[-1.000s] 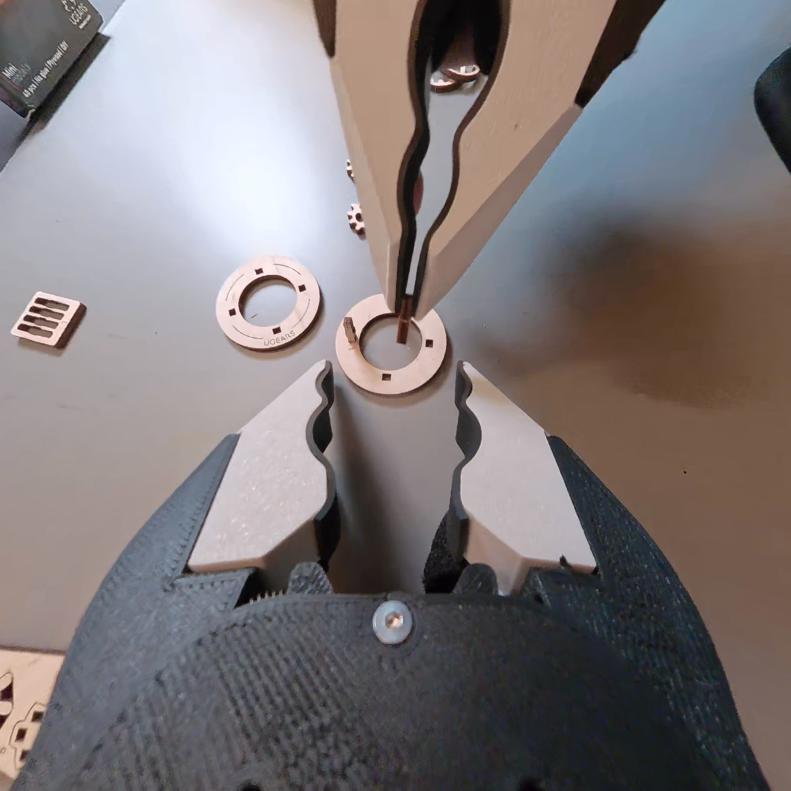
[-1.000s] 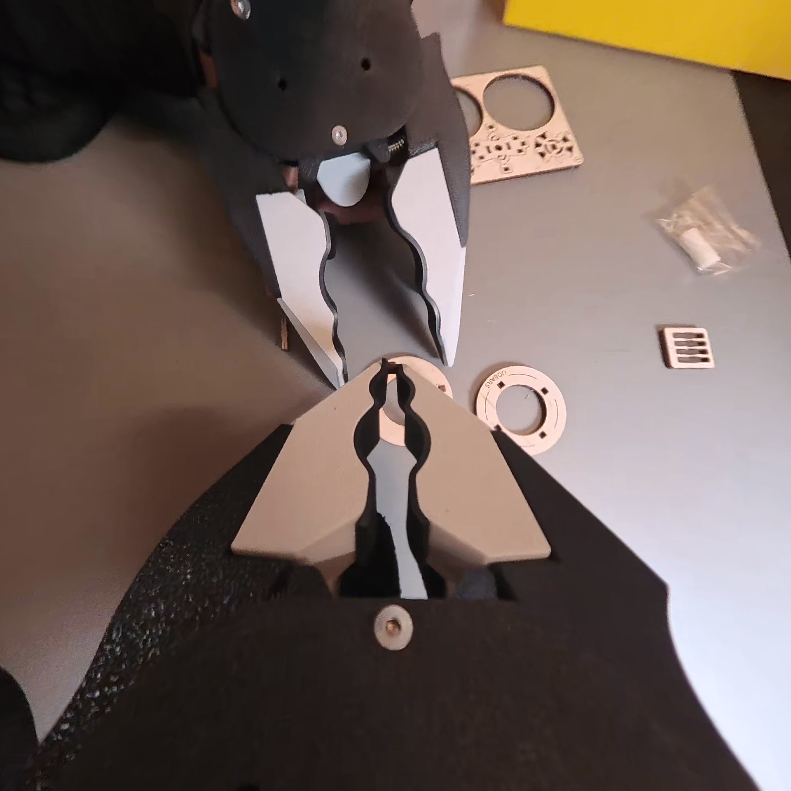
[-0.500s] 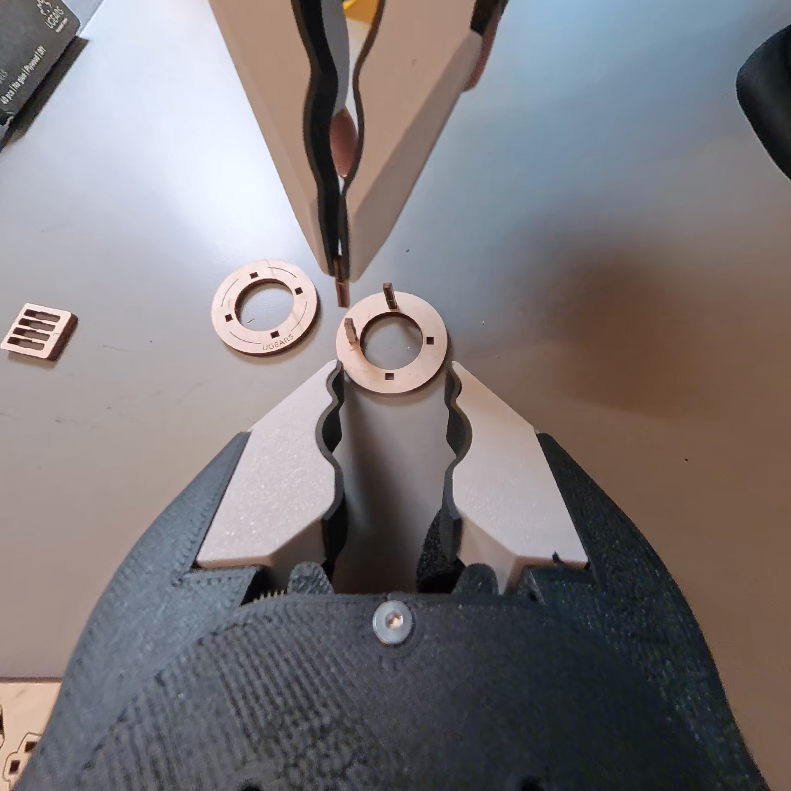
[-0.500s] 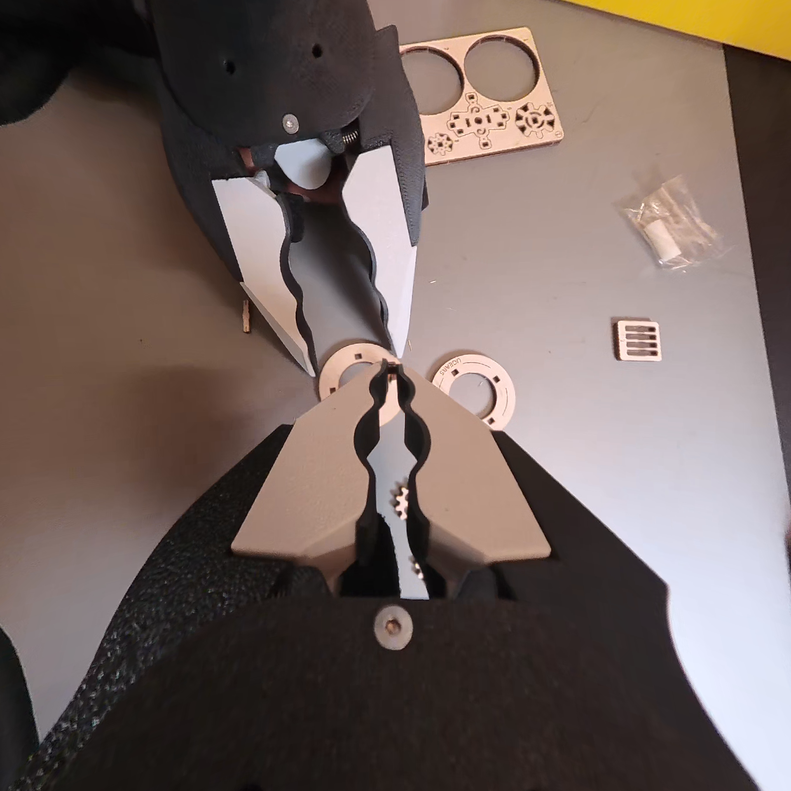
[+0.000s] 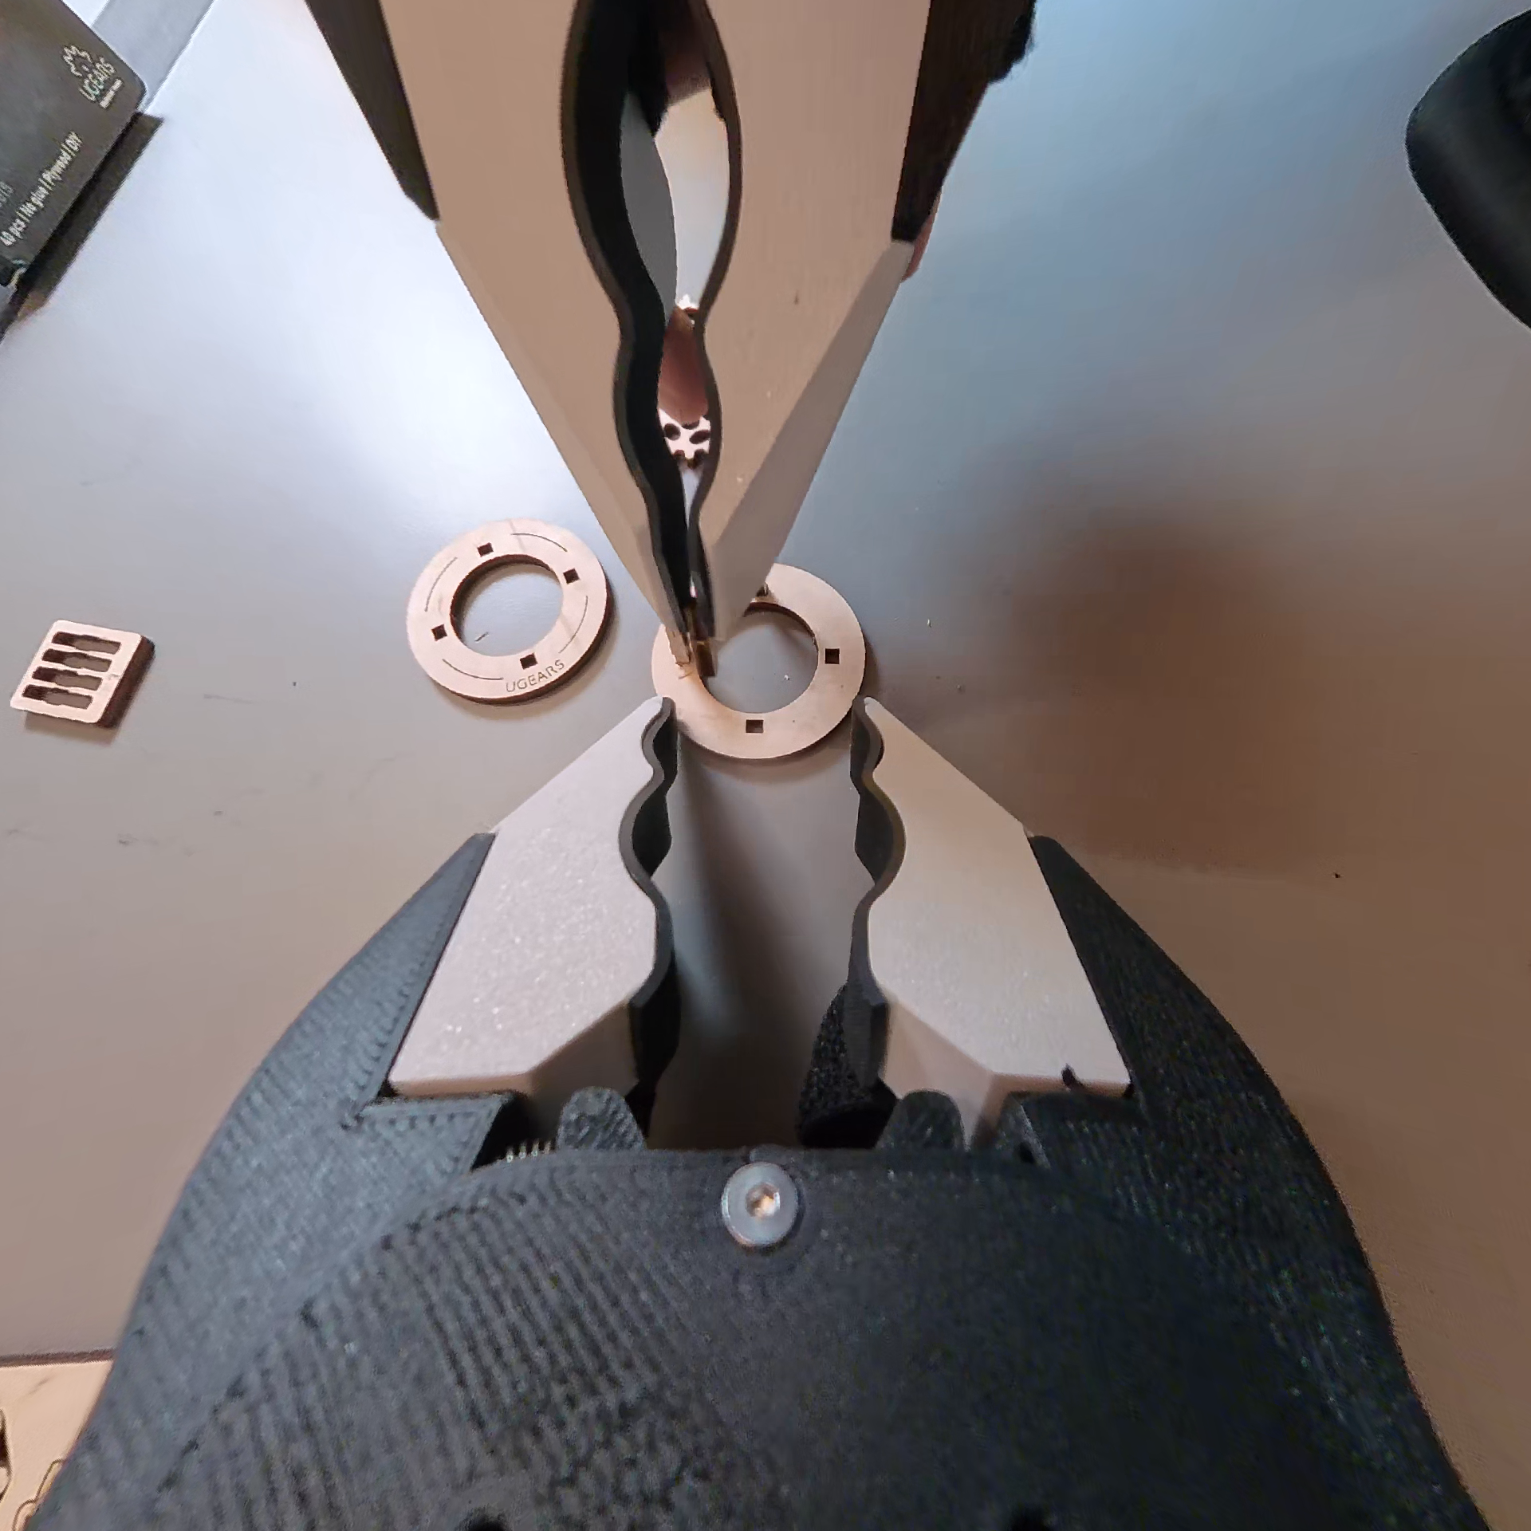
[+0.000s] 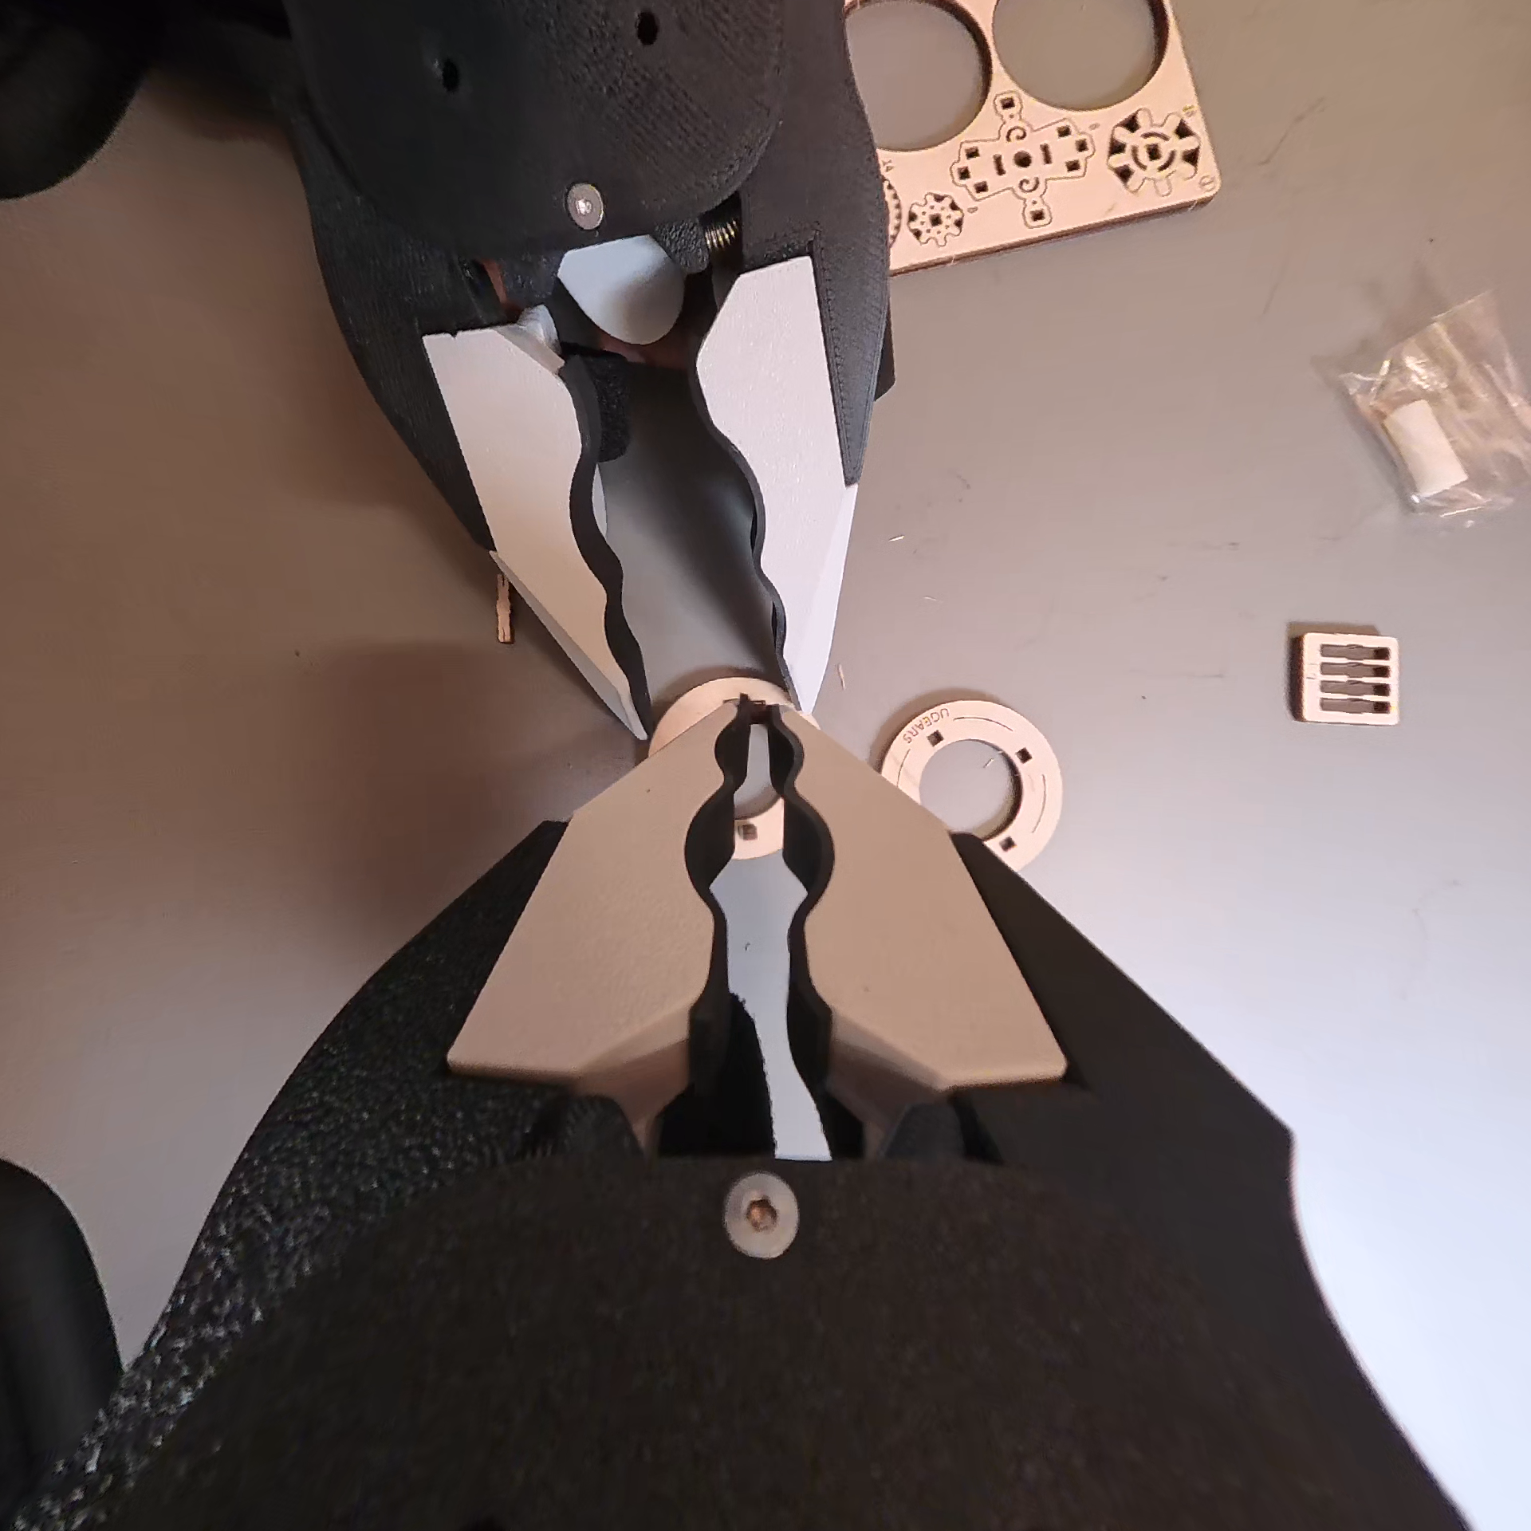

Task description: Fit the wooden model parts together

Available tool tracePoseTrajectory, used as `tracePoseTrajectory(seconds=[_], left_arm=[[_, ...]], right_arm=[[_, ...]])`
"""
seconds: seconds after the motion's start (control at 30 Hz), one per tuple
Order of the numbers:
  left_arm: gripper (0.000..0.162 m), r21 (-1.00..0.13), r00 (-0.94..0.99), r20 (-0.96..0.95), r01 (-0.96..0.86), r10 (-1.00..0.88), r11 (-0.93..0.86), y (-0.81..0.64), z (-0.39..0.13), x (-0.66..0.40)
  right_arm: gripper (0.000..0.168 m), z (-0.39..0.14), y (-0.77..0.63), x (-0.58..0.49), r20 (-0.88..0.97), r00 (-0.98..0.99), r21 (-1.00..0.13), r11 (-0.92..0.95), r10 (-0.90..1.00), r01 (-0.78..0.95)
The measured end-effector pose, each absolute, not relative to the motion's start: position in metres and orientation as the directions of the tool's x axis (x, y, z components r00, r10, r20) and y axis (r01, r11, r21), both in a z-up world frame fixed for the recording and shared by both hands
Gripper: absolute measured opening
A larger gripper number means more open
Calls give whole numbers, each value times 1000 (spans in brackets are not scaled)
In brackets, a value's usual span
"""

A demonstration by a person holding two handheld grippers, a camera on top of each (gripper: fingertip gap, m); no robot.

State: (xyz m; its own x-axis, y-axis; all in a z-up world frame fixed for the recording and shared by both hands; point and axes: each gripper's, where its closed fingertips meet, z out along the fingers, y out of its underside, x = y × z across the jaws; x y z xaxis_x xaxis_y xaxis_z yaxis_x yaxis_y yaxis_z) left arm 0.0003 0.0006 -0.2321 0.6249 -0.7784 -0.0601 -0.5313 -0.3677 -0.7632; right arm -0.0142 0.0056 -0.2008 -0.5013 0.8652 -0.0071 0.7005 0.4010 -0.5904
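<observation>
A flat wooden ring (image 5: 795,729) lies on the grey table, just beyond my open, empty left gripper (image 5: 762,712), whose tips flank its near edge. My right gripper (image 5: 696,646) comes down from the far side. It is shut on a small wooden peg (image 5: 702,656) at the ring's left side. Another peg (image 5: 762,592) stands in the ring's far side, mostly hidden. In the right wrist view my right gripper (image 6: 750,704) covers most of the ring (image 6: 758,837), and the left gripper (image 6: 721,717) faces it, open. A second ring (image 5: 507,613) lies to the left.
A small slotted wooden piece (image 5: 83,683) lies far left and a black box (image 5: 50,124) at the top left. A small gear (image 5: 688,435) shows behind the right fingers. The right wrist view shows a wooden parts sheet (image 6: 1035,124), a plastic bag (image 6: 1441,422) and a loose peg (image 6: 503,613). The grippers are tip to tip, or close to it. Left tips and right tips are each some 15 cm from the small slotted wooden piece (image 5: 83,683). The right camera catches it too, in the right wrist view (image 6: 1333,665).
My right gripper left a peg standing in the ring's far side, lifted away to the left, then came down at the ring's left side. My left gripper moved closer to the ring.
</observation>
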Motion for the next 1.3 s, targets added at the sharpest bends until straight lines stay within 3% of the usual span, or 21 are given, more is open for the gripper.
tracePoseTrajectory(seconds=[0.27, 0.47, 0.73, 1.03, 1.17, 1.3], left_arm=[[31, -761, 623, -91, -547, -777, -349, 1, -232, 0], [46, -756, 645, -109, -548, -756, -358, 4, -231, -4], [46, -754, 674, -46, -507, -737, -417, 5, -232, -5], [22, -821, 669, -35, -443, -742, -361, 4, -211, -1], [28, -790, 675, -73, -488, -734, -371, 5, -219, -9], [44, -773, 678, -81, -505, -730, -384, 5, -225, -10]], right_arm=[[1, -212, 0, -14, -5, -506, -553, 419, 862, 720], [1, -210, 4, -17, 0, -490, -554, 408, 872, 726], [1, -210, 6, -15, -42, -477, -562, 374, 878, 737], [1, -191, 0, -12, -96, -499, -663, 318, 861, 678], [1, -198, 2, -12, -77, -492, -631, 340, 867, 697], [1, -207, 2, -16, -51, -497, -586, 377, 867, 718]])
